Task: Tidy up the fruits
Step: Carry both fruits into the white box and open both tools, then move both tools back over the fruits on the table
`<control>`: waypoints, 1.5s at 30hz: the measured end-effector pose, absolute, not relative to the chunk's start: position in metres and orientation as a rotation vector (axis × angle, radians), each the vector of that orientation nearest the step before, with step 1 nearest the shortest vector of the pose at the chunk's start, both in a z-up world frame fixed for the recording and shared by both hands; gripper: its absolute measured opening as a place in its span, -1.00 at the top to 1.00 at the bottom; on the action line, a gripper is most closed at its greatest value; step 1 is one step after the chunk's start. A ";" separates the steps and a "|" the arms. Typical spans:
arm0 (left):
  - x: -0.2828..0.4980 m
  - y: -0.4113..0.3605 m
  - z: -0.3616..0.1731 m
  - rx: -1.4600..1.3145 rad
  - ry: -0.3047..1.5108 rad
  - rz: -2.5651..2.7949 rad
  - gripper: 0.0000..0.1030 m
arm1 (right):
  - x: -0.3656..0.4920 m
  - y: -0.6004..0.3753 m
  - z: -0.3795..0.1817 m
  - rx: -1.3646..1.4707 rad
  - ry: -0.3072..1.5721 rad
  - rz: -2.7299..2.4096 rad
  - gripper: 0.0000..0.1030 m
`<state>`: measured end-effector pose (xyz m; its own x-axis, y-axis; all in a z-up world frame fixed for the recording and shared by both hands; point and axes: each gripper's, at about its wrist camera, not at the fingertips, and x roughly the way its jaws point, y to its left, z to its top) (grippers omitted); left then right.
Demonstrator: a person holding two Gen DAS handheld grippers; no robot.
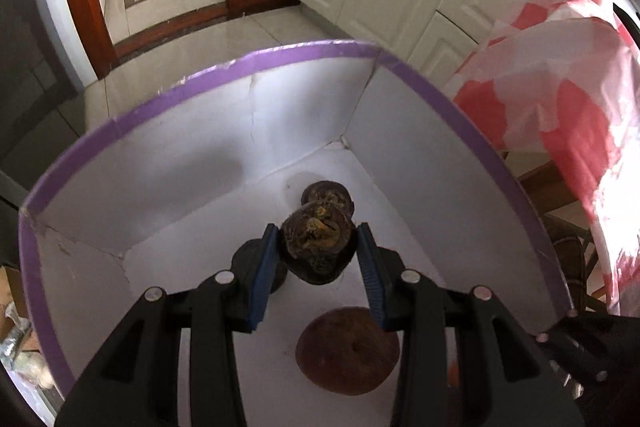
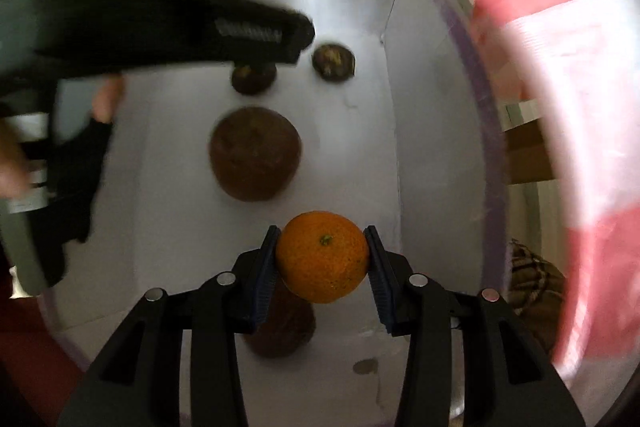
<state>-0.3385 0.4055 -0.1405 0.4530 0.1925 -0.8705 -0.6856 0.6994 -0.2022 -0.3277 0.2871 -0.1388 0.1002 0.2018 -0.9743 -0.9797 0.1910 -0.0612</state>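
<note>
Clearly both claws are now over the white box (image 1: 200,163) with the purple rim, and the step in hand seems to be putting fruit down inside it. Nearest in the right wrist view, the right gripper (image 2: 322,255) is clamped on an orange (image 2: 322,257); its blue pads press the 2 sides of the fruit, in the lower middle of the frame. Under it lies a dark brown fruit (image 2: 280,331), half hidden. To do this well, I think the orange should go down on a bare part of the white floor, to the right of that fruit, and the pads should part only when it rests, so it does not roll.

In the left wrist view, the left gripper (image 1: 316,251) is clamped on a dark wrinkled fruit (image 1: 318,247) at the frame centre. A round brown fruit (image 1: 348,351) lies below it at the bottom of the frame, and 1 more dark wrinkled piece (image 1: 328,197) lies just behind, toward the far corner.

Both grippers point steeply down into the box. Further, at the upper left of the right wrist view, the left tool comes in from the side, a gloved hand (image 2: 80,163) on it. A pink and white cloth (image 1: 560,79) hangs at the right, outside the box
</note>
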 end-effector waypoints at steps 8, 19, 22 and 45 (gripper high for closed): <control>-0.339 0.410 -0.150 -0.644 0.976 0.604 0.22 | -0.334 0.293 -0.157 -1.038 1.102 1.080 0.17; -0.330 0.406 -0.158 -0.589 1.046 0.630 0.21 | -0.323 0.308 -0.147 -0.987 1.092 1.077 -0.12; -0.329 0.406 -0.159 -0.579 1.059 0.649 -0.13 | -0.322 0.306 -0.138 -0.940 1.085 1.102 -0.20; -0.267 0.272 0.113 -0.161 0.351 0.724 -0.97 | -0.279 0.092 0.137 -0.184 0.239 1.056 -0.69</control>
<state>-0.2674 0.2716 0.1132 0.6938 0.6190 -0.3682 -0.6724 0.7398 -0.0232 -0.2790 0.0915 0.1365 0.4708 0.8362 -0.2812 -0.8759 0.4812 -0.0353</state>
